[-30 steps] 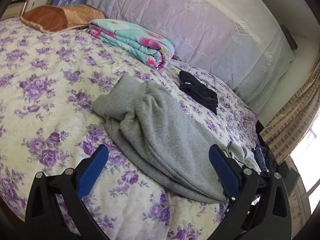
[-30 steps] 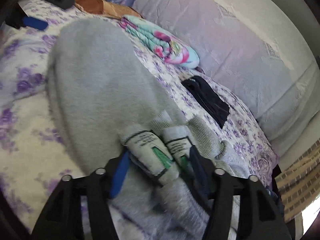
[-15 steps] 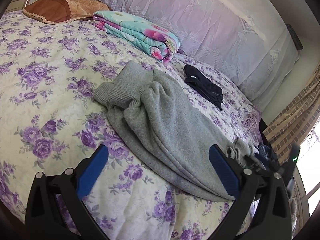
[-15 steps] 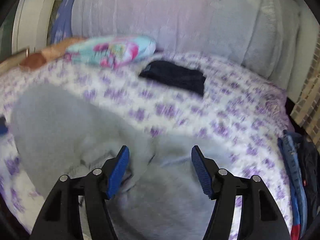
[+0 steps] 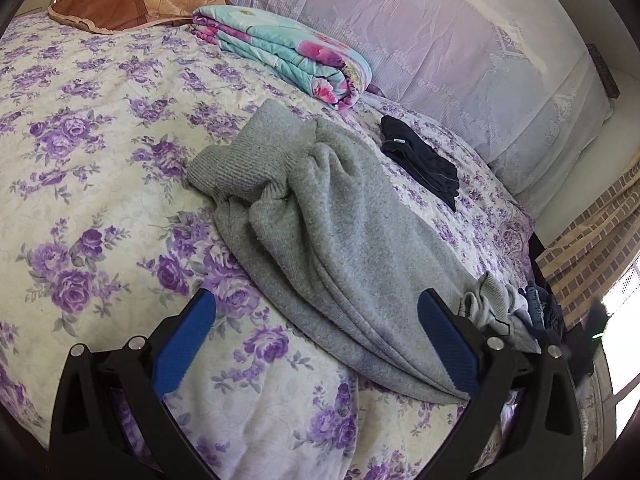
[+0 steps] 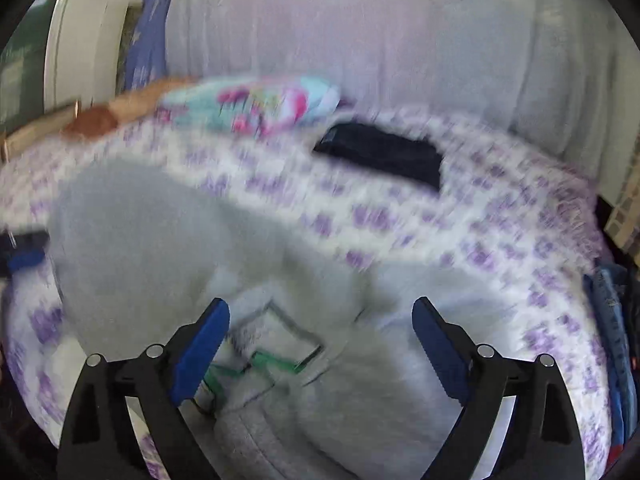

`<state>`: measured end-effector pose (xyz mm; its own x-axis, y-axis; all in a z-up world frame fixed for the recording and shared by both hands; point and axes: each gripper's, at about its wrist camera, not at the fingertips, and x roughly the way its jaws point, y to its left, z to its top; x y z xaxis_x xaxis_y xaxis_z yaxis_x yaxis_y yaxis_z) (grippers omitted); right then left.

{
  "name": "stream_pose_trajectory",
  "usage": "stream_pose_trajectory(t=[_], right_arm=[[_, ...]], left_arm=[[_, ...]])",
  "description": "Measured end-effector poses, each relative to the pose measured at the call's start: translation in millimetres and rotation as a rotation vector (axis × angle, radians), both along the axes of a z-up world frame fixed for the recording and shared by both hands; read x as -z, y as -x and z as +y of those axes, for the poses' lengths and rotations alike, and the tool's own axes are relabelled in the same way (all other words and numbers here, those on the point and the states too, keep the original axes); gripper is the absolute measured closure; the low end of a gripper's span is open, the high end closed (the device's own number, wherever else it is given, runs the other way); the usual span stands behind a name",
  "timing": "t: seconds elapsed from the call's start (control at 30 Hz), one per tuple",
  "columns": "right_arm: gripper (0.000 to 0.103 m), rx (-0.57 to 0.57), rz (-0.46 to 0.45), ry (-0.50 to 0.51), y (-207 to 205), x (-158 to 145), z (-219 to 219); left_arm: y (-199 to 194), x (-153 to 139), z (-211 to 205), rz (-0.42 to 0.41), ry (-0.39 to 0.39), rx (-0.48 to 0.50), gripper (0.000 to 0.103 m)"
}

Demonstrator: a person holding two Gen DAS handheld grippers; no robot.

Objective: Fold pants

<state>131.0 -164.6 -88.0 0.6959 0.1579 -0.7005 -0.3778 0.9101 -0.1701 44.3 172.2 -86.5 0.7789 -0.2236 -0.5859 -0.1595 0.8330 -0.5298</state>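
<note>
Between the wide-apart blue pads of the left gripper [image 5: 316,346], which holds nothing, lie the near edge of the pants [image 5: 340,236] and a strip of floral bedspread [image 5: 92,152]. Its right pad sits over the grey fabric and its left pad over bare bedspread. The right gripper [image 6: 320,346] is likewise spread and empty, above the label end of the pants, where white tags with green print [image 6: 276,344] show between the pads; that view is blurred, so finer detail cannot be told. The pants lie in a long band running from the near right toward the far left, one layer over another, with a bunched ribbed end at the far left and a crumpled end near the right edge of the bed. Farther off, a dark garment [image 5: 420,160] lies well apart to the right, a folded blanket [image 5: 288,52] sits beyond the pants, and a brown pillow [image 5: 132,4] rests at the far left. The step in hand looks like taking fresh holds for the next fold. To do it well, each gripper should pinch every layer at its end, near the edges, not the top layer alone. The bunching at the ribbed end wants smoothing first, or the fold will trap creases.
</note>
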Motion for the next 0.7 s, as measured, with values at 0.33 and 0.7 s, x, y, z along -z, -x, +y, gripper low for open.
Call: stream_pose_trajectory(t=[0.33, 0.7], right_arm=[[0.003, -0.021, -0.015, -0.068, 2.0, 0.8, -7.6], [0.003, -0.020, -0.015, -0.083, 3.8, 1.5, -7.3]], left_arm=[[-27.5, 2.6, 32.0, -0.014, 0.238, -0.032, 0.004], [-54.9, 14.0, 69.3, -0.015, 0.405, -0.012, 0.005]])
